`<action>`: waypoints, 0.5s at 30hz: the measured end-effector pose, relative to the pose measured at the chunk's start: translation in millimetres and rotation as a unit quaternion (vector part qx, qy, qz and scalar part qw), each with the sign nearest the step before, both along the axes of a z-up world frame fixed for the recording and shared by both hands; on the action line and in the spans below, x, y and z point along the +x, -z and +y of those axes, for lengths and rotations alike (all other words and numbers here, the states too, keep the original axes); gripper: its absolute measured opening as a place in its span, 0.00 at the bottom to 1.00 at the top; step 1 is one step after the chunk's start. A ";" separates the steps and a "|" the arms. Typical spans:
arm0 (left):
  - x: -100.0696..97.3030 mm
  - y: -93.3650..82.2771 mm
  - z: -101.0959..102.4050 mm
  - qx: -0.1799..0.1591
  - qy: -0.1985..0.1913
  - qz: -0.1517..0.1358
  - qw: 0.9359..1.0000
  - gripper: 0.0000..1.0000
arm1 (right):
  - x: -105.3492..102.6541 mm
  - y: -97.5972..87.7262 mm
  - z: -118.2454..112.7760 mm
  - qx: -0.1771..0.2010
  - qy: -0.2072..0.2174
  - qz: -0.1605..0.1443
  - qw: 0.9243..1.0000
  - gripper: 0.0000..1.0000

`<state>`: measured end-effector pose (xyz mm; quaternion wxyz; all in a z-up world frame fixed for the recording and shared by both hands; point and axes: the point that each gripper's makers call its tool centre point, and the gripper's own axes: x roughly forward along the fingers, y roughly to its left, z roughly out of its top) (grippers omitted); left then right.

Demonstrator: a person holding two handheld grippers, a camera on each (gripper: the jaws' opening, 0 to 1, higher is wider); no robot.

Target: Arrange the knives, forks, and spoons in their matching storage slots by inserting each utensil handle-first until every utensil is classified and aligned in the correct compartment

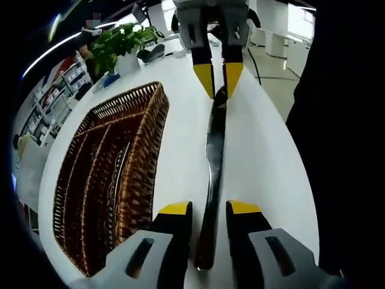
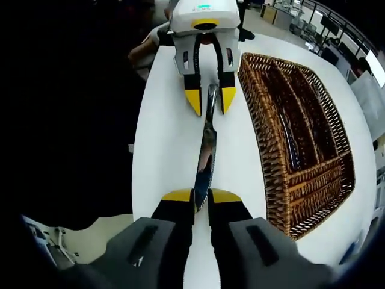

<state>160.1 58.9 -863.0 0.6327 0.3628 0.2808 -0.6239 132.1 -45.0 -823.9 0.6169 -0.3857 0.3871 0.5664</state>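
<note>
Steel serrated knife (image 2: 206,158) between both grippers, perhaps unclamped left, beside ribbed wicker tray (image 2: 264,150)

One knife (image 1: 213,168); one wicker tray (image 1: 141,174) holding one utensil (image 1: 117,180); one potted plant (image 1: 120,45).

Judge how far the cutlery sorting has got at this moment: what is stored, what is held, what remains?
Done: at least one utensil lies in a long slot of the wicker tray. In hand: a knife spans the white table outside the tray, the right gripper shut on its blade end, the left gripper with jaws either side of its handle end, contact unclear. Left: slotting the knife handle-first.
</note>
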 end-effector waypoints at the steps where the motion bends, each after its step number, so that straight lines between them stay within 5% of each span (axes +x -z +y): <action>1: -0.9 1.6 -0.7 0.000 0.000 0.004 1.000 0.19 | -0.7 -1.7 3.5 0.012 -0.002 0.003 1.000 0.00; 5: -5.0 7.2 0.1 0.011 0.027 -0.008 1.000 0.09 | 2.3 -1.0 3.4 0.014 0.005 0.004 1.000 0.00; 11: -4.6 9.5 -4.9 -0.001 0.029 -0.004 1.000 0.07 | 5.0 4.0 0.9 0.013 0.019 0.001 1.000 0.01; 15: -5.8 8.2 -5.3 0.006 0.027 0.001 1.000 0.06 | 2.9 4.1 3.2 0.018 0.039 0.022 0.999 0.18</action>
